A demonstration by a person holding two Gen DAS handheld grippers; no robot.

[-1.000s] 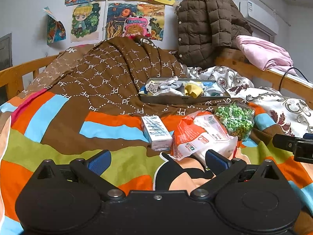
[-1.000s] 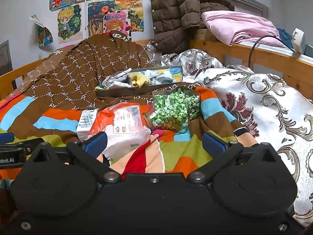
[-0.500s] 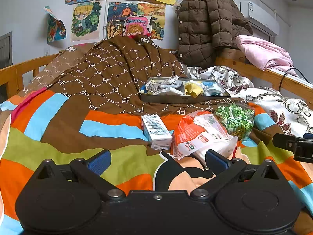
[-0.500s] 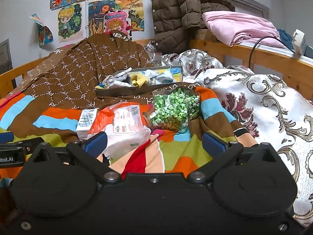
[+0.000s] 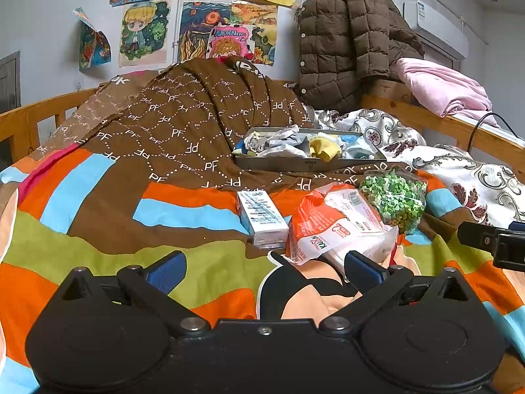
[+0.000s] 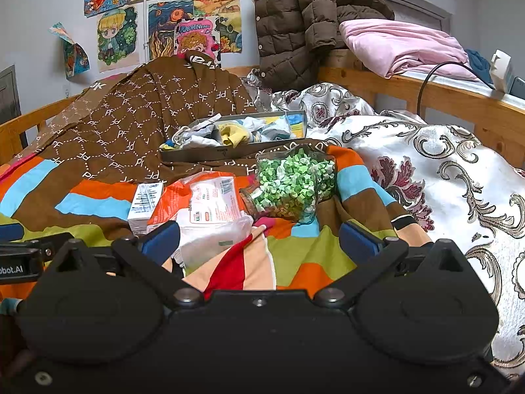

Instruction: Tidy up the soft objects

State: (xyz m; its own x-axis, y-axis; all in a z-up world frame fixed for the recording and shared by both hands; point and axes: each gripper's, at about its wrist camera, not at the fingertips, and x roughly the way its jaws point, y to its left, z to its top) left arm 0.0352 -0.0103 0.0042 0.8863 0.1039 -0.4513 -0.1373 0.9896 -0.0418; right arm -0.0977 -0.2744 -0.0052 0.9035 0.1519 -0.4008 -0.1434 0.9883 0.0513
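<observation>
Soft packets lie on the bed's striped quilt (image 5: 98, 249) just ahead of both tongs. The left tongs (image 5: 265, 267) are spread wide and hold nothing, low over the quilt; the right tongs (image 6: 259, 239) are equally wide and empty. Just beyond them lies an orange-and-white tissue pack (image 5: 331, 226), with a small white carton (image 5: 261, 218) touching its left side and a clear bag of green pieces (image 6: 293, 185) at its far right. Farther off, a grey tray (image 5: 305, 163) heaped with socks (image 5: 323, 149) rests on a brown patterned blanket (image 5: 183, 131). A brown puffer jacket (image 6: 295, 23) hangs at the far right, above the wooden bed rail (image 6: 459, 101).
</observation>
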